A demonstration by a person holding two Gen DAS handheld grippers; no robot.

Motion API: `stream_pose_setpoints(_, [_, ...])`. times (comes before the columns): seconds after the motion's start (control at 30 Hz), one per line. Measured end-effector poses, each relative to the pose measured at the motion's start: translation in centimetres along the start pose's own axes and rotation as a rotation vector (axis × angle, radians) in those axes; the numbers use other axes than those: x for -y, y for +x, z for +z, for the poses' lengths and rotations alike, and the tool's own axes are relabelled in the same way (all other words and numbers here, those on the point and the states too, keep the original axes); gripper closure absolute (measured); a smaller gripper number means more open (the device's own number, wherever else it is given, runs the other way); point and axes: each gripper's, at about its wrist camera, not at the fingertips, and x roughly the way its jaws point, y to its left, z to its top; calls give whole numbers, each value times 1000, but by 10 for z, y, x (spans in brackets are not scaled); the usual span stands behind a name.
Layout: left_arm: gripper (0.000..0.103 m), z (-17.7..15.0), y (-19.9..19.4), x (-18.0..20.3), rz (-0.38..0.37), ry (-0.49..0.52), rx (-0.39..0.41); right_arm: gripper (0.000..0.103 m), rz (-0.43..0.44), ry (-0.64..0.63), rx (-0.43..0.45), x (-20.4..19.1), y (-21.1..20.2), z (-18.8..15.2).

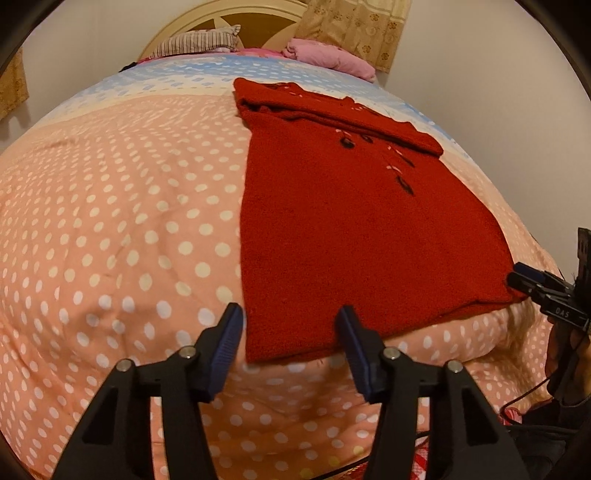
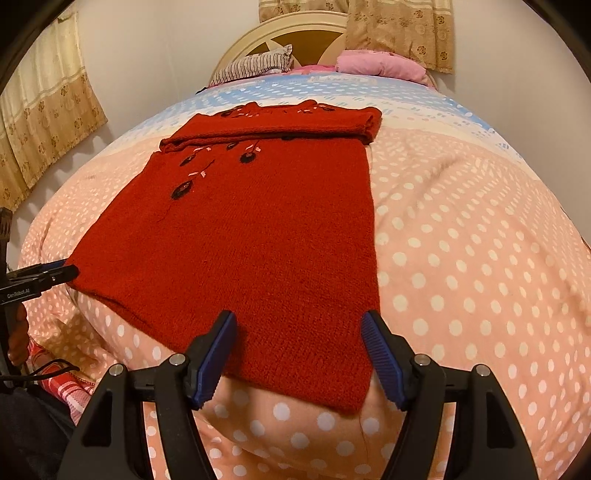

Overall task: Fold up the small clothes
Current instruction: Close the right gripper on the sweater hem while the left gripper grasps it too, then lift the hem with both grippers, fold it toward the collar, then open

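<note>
A red knitted sweater with dark flower embroidery lies flat on the bed, its sleeves folded across the chest; it also shows in the right wrist view. My left gripper is open, its fingers straddling the sweater's near left hem corner. My right gripper is open, its fingers straddling the near right hem corner. The right gripper also shows at the right edge of the left wrist view, beside the hem corner. The left gripper shows at the left edge of the right wrist view.
The bed has a pink polka-dot cover with a blue band at the far end. A striped pillow and a pink pillow lie by the headboard. Curtains hang on the walls. Cables trail at the near edge.
</note>
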Motion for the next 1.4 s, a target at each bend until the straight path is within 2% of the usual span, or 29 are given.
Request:
stream_pose_setpoints(0.03, [56,0,0,0,6,-2,2,32,-1,4,2,2,-1,-1])
stream_pose_setpoints(0.13, [90,0,-2,-3,4,-14,5,32,-26,25,0,9,-3,-2])
stream_pose_setpoints(0.17, [92,0,-3,-4,-10,-15,5,32,-27,43,-6,13,-3,-3])
stream_pose_setpoints(0.47, [95,8,-27,-11,-88,-32,72,32,56,107,-2,22,-10,-14])
stream_pose_setpoints(0.5, [95,9,-27,-12,-87,-32,72,42,73,114,-2,23,-10,-15])
stream_pose_setpoints(0.53, [95,8,-26,-12,-90,-34,70,63,82,113,-6,22,-10,-15])
stream_pose_setpoints(0.6, [95,7,-22,-14,-90,-42,57,86,91,120,-10,23,-9,-16])
stream_pose_setpoints(0.63, [95,7,-20,-15,-92,-49,49,93,111,136,-16,25,-8,-16])
stream_pose_setpoints(0.7, [95,7,-23,-16,-101,-62,55,95,148,150,-14,27,-12,-17])
stream_pose_setpoints(0.83, [95,10,-39,-13,-107,-43,103,96,214,147,66,28,-42,-13])
stream_pose_setpoints(0.9, [95,10,-38,-10,-104,-26,103,96,231,146,86,29,-50,-12])
stream_pose_setpoints(0.97, [95,8,-29,-12,-87,-29,78,96,247,178,74,34,-43,-13])
stream_pose_setpoints(1.03, [95,8,-21,-14,-81,-34,56,96,299,230,59,40,-36,-17])
stream_pose_setpoints(1.2, [95,22,-30,-18,-76,-30,94,96,406,313,111,51,-43,-6])
stream_pose_setpoints(1.4, [95,57,-48,-13,-119,-27,171,96,402,315,209,56,-61,29])
